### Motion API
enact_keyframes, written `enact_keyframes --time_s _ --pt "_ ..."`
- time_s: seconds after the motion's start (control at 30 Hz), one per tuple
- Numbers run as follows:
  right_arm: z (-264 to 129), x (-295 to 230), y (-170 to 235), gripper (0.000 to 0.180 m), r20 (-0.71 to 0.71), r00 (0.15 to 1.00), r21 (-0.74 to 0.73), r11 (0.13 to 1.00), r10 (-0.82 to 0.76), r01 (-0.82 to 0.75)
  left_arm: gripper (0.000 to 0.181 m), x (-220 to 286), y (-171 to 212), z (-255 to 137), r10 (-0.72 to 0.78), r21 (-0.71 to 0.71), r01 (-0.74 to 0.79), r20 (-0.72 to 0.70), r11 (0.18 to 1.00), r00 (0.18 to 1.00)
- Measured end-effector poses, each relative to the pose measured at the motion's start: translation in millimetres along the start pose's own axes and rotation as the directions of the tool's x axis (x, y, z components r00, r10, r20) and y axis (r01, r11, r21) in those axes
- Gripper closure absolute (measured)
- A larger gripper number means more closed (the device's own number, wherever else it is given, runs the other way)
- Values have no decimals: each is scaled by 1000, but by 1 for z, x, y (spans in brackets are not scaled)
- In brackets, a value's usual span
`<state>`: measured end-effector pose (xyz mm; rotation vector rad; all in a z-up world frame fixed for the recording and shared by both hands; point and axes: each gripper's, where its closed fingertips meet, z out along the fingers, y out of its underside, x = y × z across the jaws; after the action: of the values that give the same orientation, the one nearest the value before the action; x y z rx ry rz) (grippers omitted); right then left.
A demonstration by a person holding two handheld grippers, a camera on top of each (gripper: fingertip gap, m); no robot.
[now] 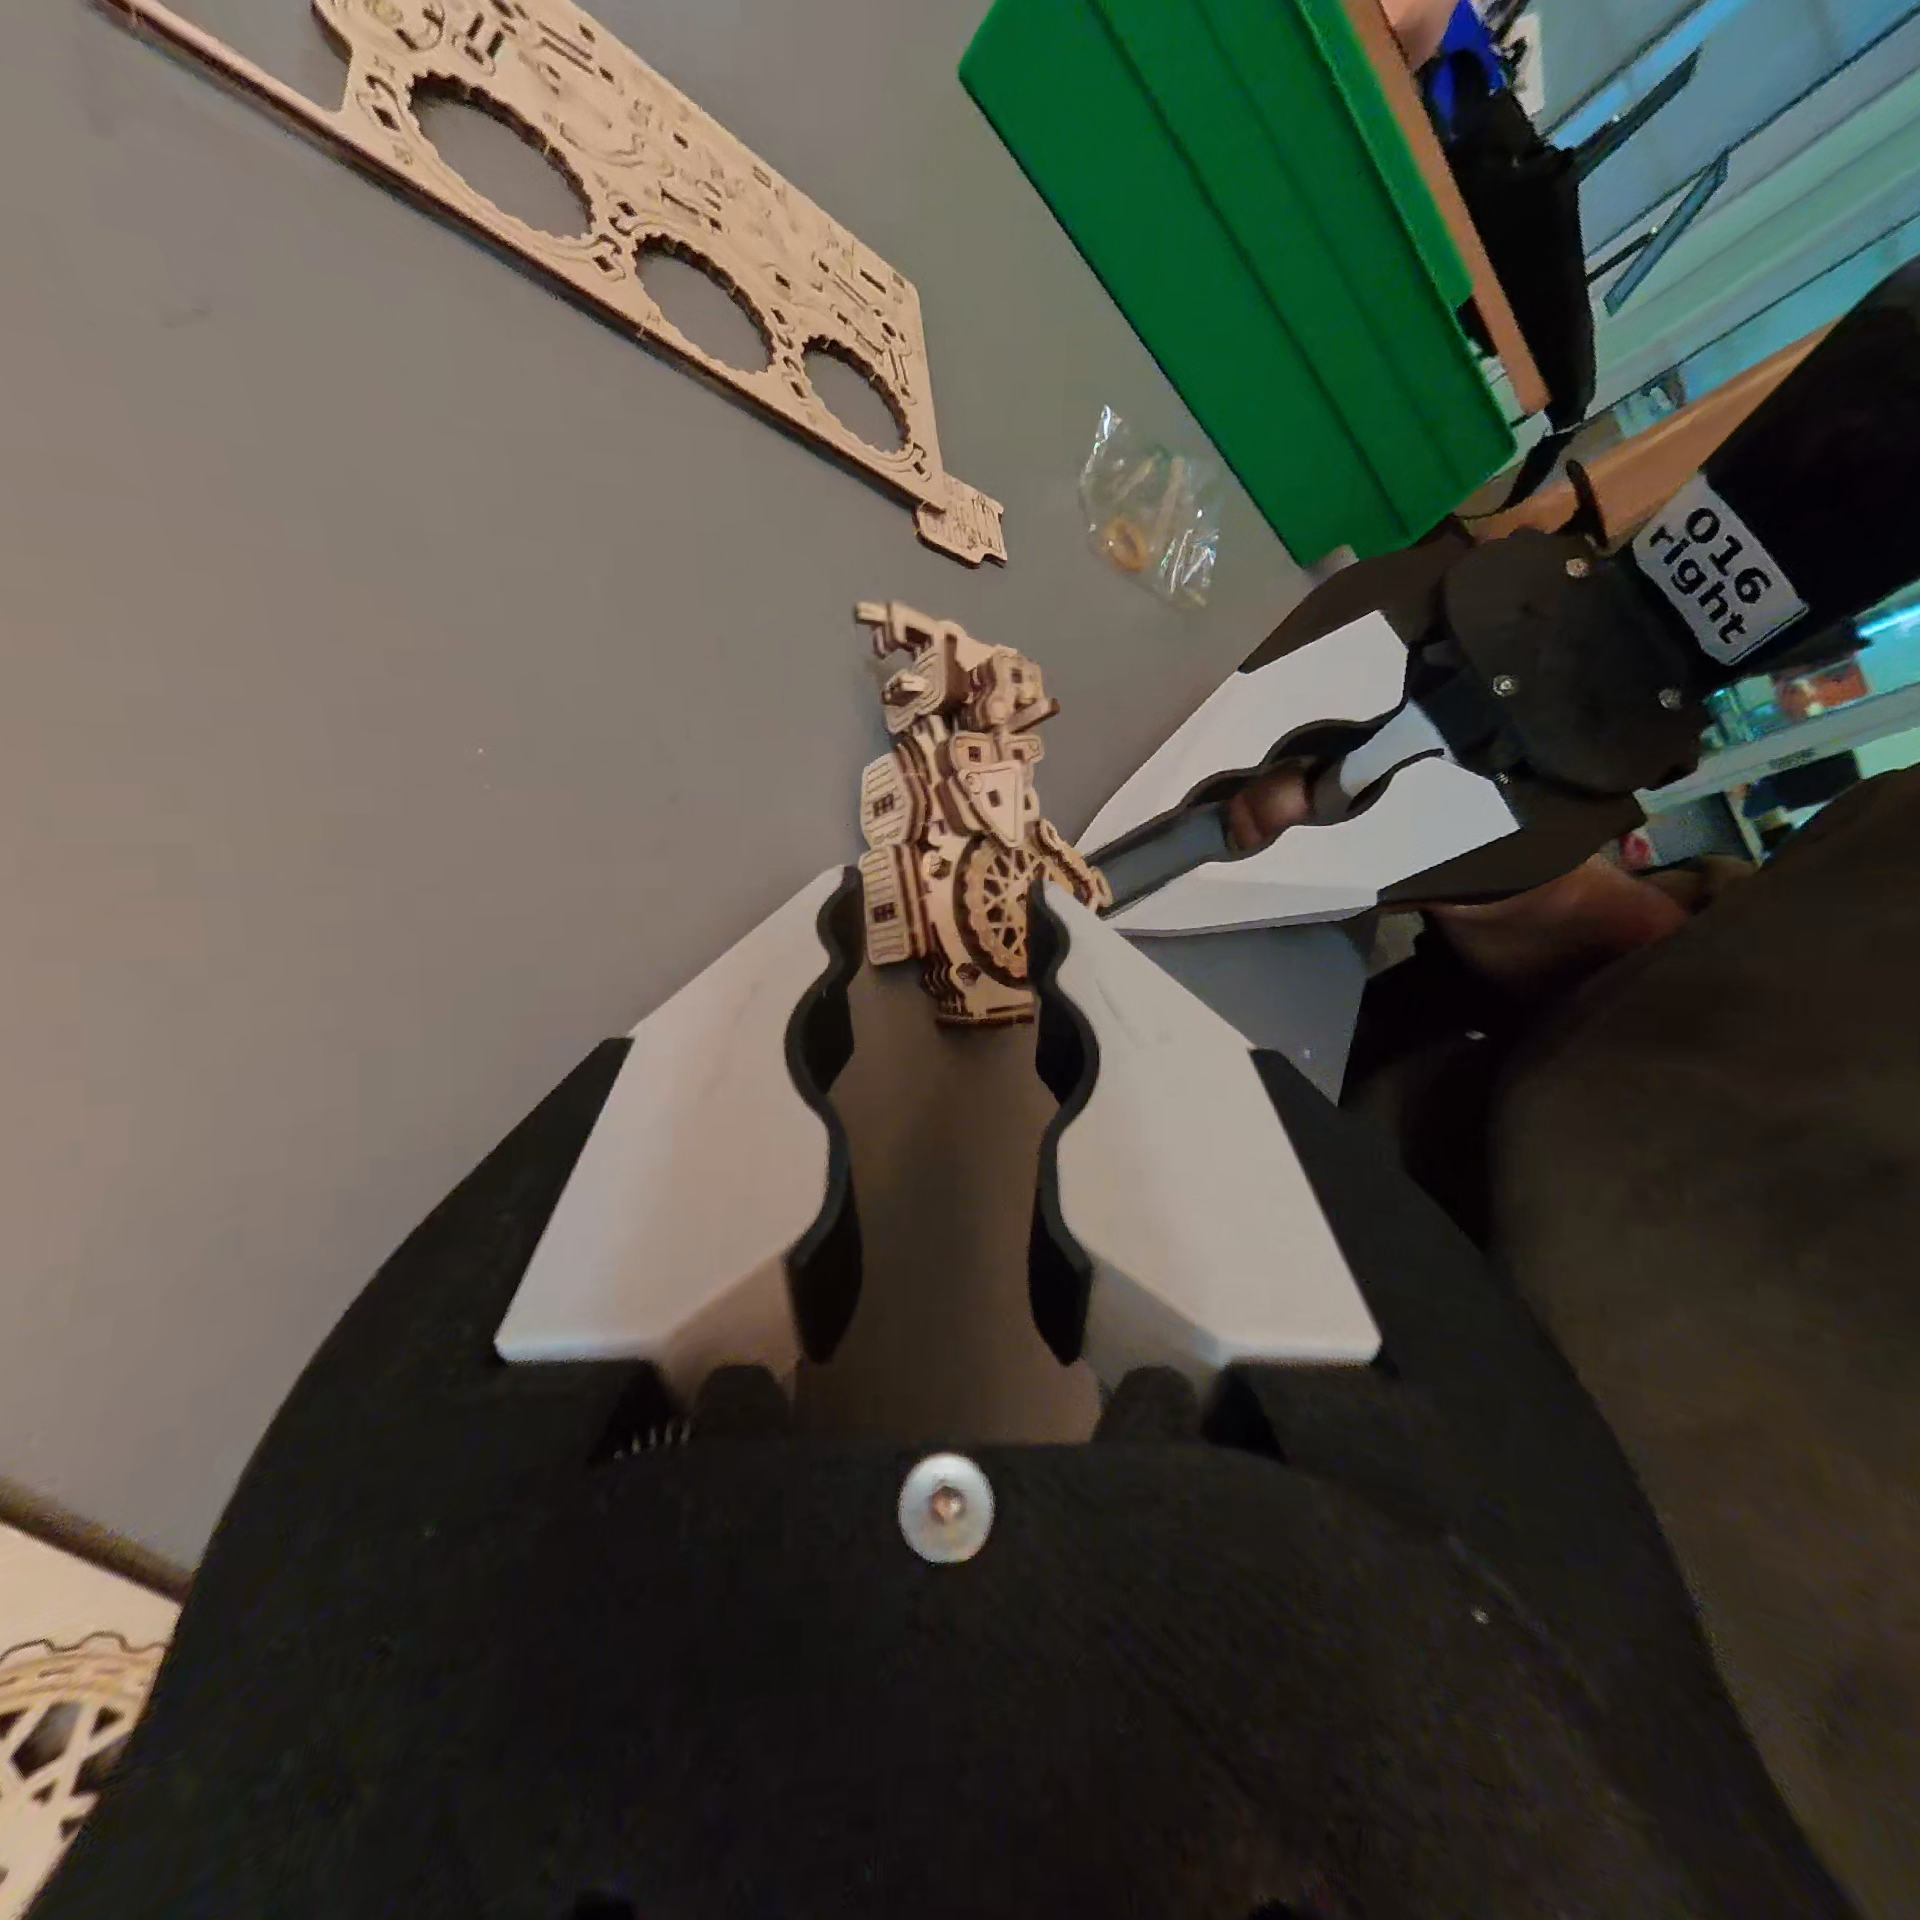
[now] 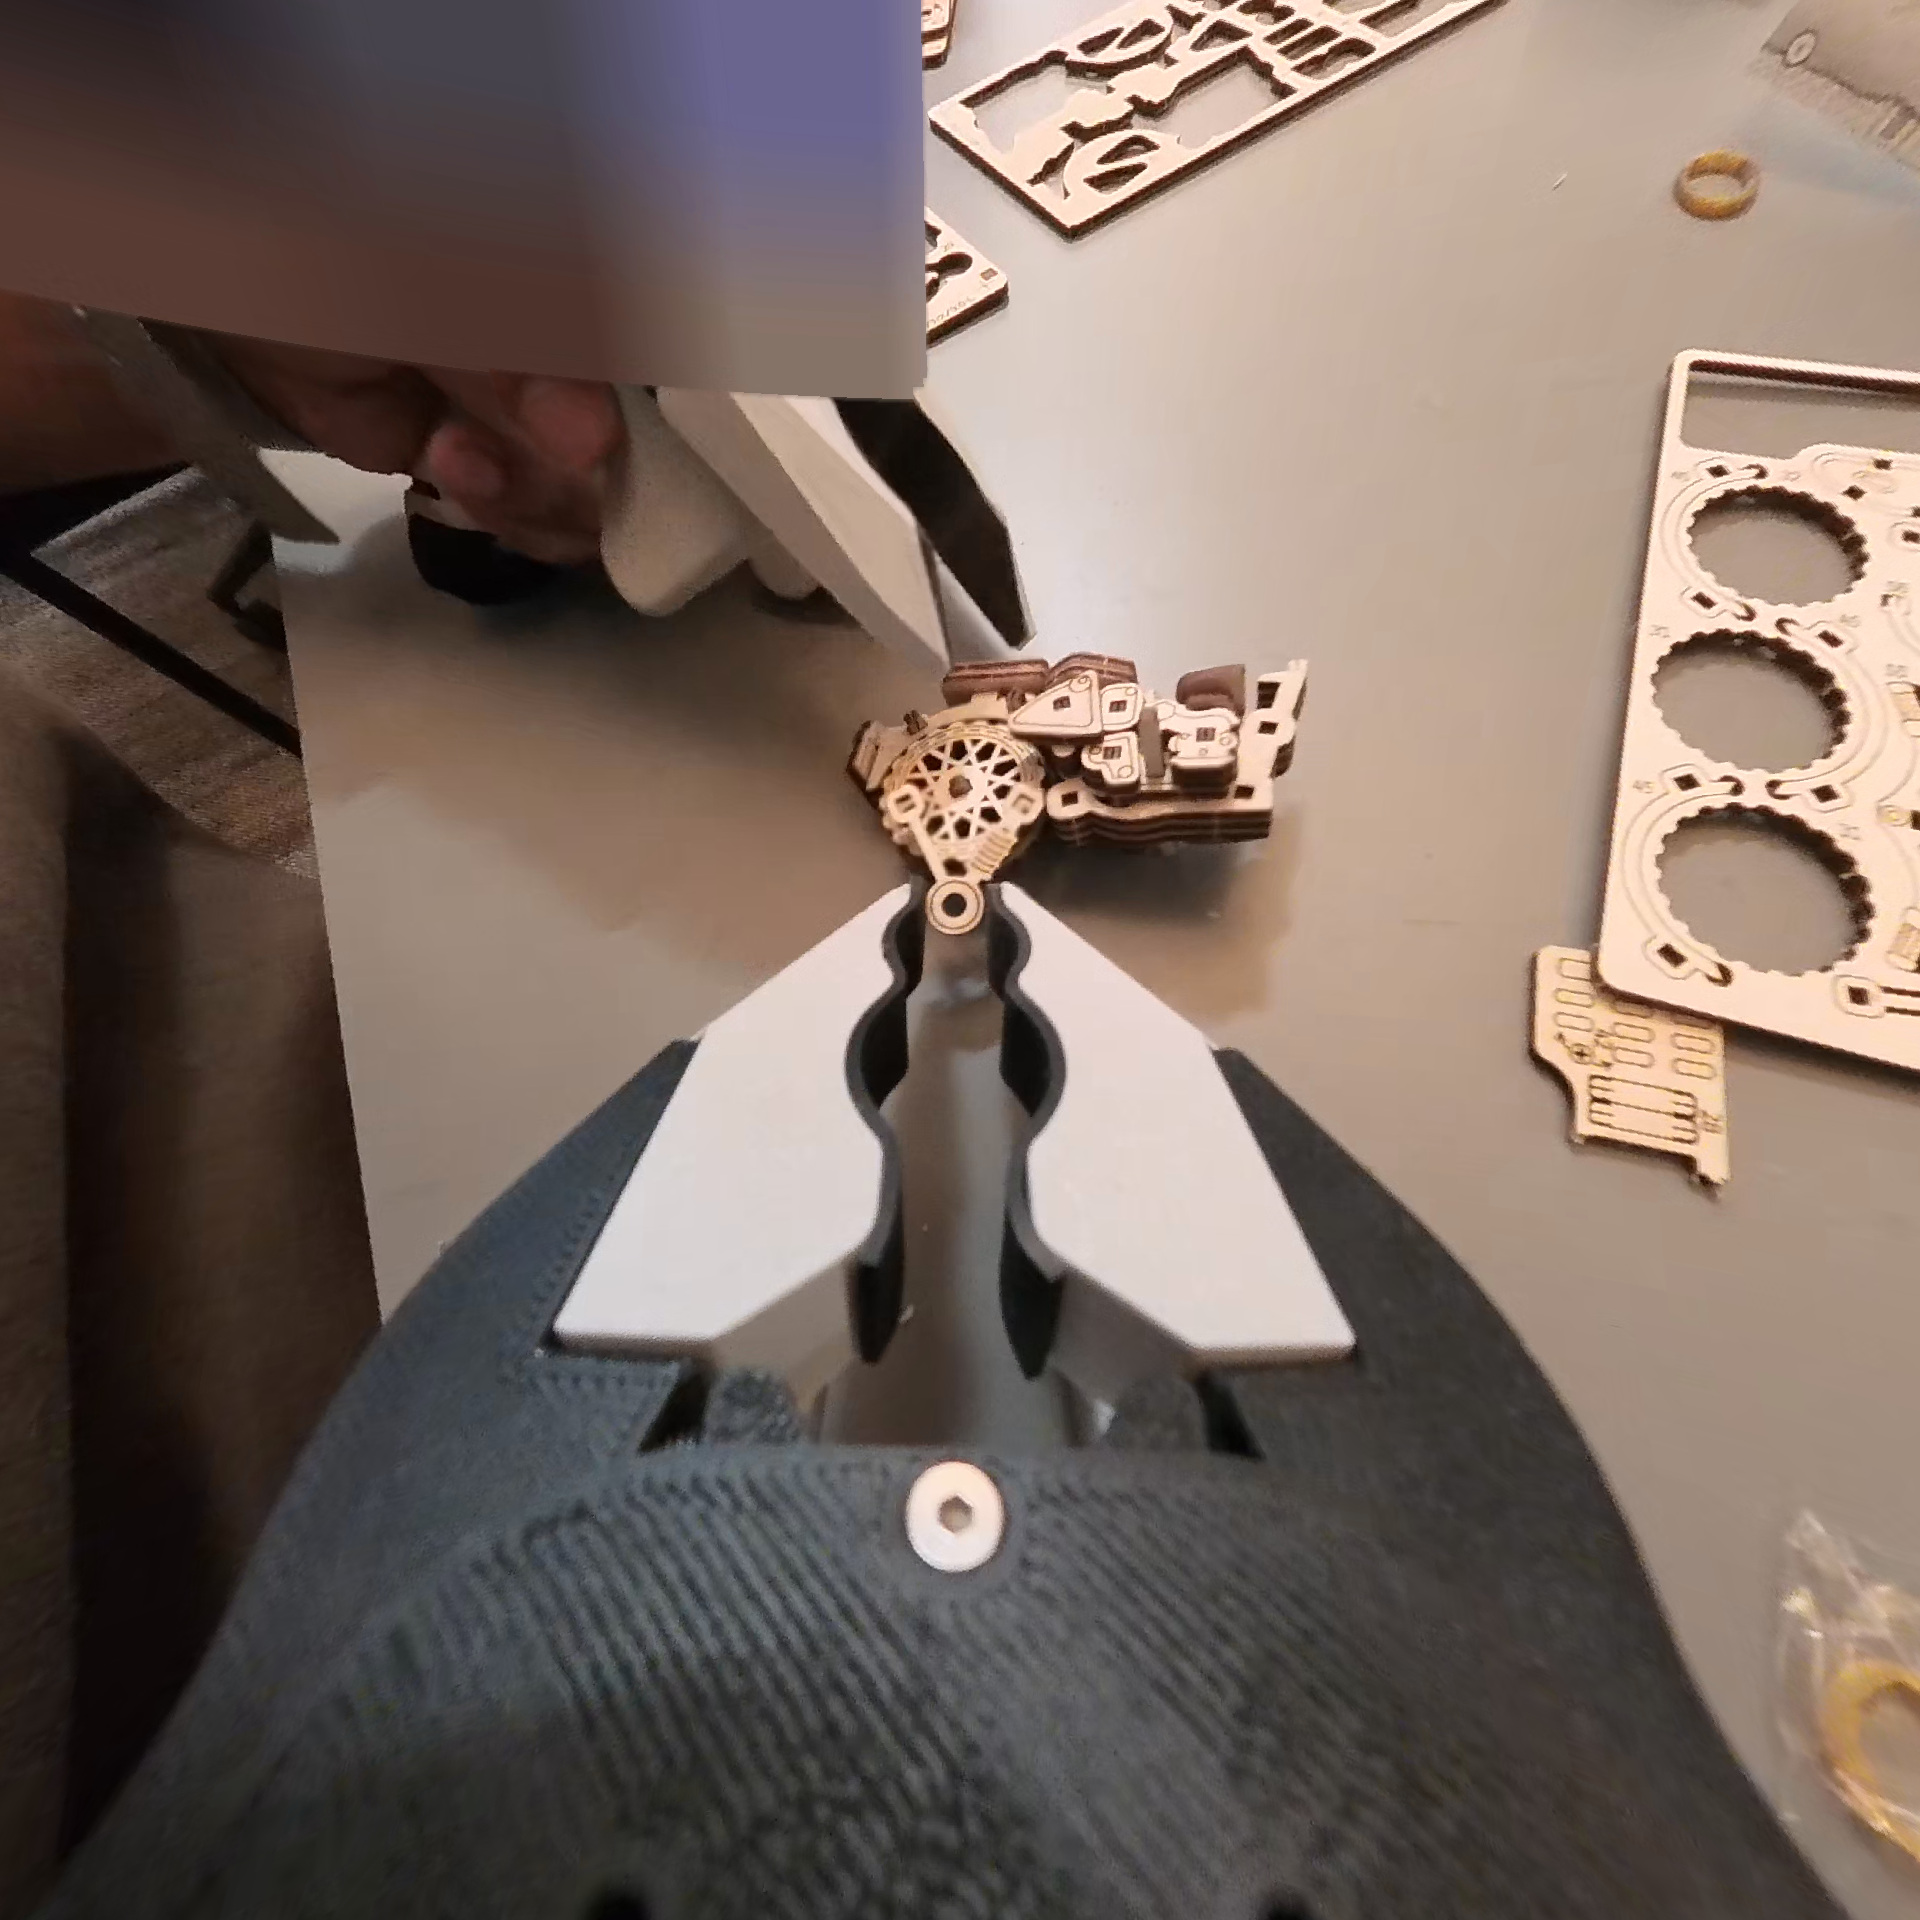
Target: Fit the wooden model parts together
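Observation:
A half-built wooden model with a spoked gear lies on the grey table. My left gripper is shut on the model's gear end, one fingertip on each side. In the right wrist view the model lies just beyond my right gripper. The right gripper is shut on a small flat wooden part with a ring end. The part's far end touches the gear. The right gripper also shows in the left wrist view, and the left gripper in the right wrist view.
Cut-out wooden sheets lie around: one with round holes, another at the back, and a small panel. A green box, a plastic bag and a yellow ring are nearby. The table edge runs on the left. About 5 cm separates my left fingertips from my right.

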<state>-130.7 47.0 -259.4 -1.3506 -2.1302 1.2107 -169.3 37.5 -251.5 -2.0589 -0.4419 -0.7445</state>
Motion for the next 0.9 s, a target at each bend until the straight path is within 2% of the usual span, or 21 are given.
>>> enact_keyframes --time_s 0.13,0.3,0.57,0.7,0.77,0.9 --pt "-3 0 -4 170 17 1000 29 999 16 -16 152 -1 3 3 21 -15 -21 24 1000 999" --pt "-21 9 -13 170 41 994 91 990 105 -109 151 -4 3 2 5 -12 -5 17 1000 1000" --pt "-25 14 21 170 -5 998 -138 989 62 -62 152 -5 2 1 -28 1 28 -5 1000 1000" --pt "-25 13 25 148 -8 999 -175 984 31 -32 152 -5 2 1 -33 2 33 -9 999 999" --pt "-29 16 19 139 0 999 -143 989 43 -42 153 -5 2 1 -37 3 37 -13 999 999" --pt "-38 40 -9 140 -24 993 22 993 113 -112 153 -5 1 0 -46 6 46 -24 999 999"
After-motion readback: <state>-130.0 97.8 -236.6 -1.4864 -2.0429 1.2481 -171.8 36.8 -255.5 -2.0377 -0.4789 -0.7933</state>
